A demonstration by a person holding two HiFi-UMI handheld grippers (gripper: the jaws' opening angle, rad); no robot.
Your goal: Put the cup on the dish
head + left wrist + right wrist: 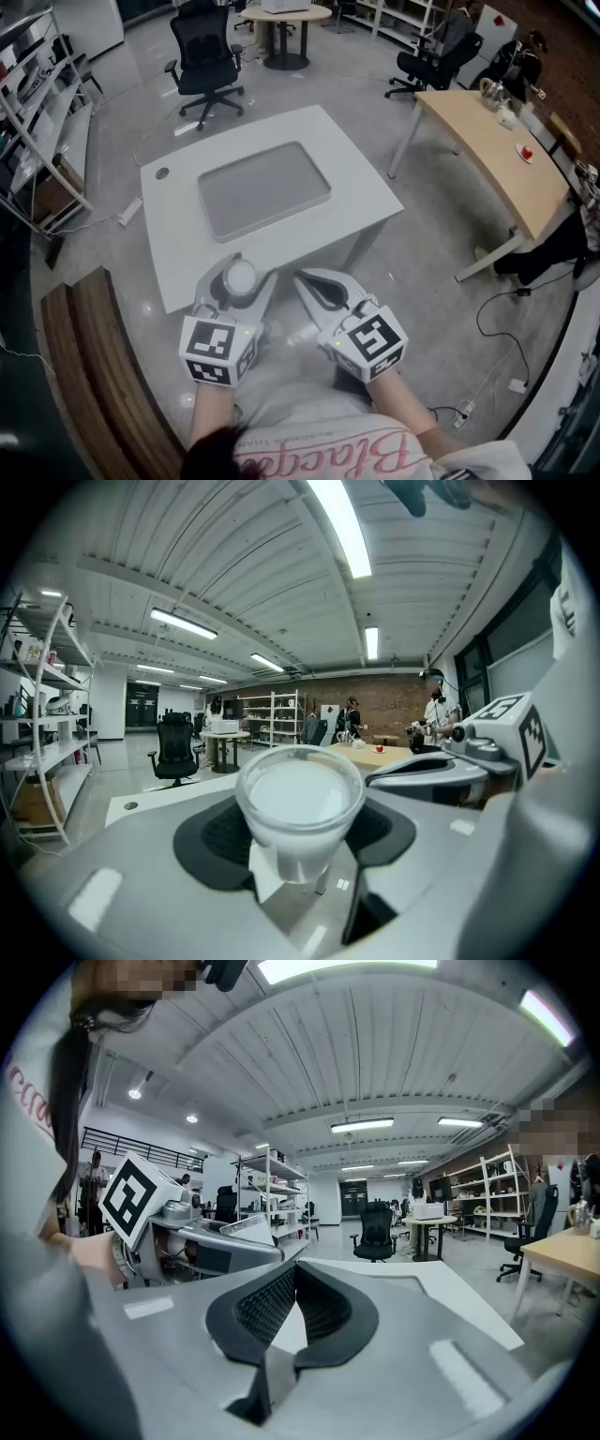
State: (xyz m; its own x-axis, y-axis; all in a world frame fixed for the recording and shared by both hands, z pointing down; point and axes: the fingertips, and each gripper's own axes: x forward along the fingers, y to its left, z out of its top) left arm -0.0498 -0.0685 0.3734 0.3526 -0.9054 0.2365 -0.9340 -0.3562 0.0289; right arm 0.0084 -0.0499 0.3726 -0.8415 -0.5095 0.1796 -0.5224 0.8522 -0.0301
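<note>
A translucent white cup (241, 277) sits upright between the jaws of my left gripper (249, 270), which is shut on its sides; the left gripper view shows the cup (298, 803) held just below its rim by the dark pads. The dish, a flat grey rectangular tray (263, 188), lies in the middle of the white table (367, 190), ahead of both grippers. My right gripper (302, 277) hangs beside the left one at the table's near edge. Its jaws (292, 1277) are shut with nothing between them.
A black office chair (207, 64) stands beyond the table. A long wooden desk (497, 150) is to the right, a metal shelf rack (37, 122) along the left wall, and a curved wooden bench (94, 375) at the near left. Cables lie on the floor at the right.
</note>
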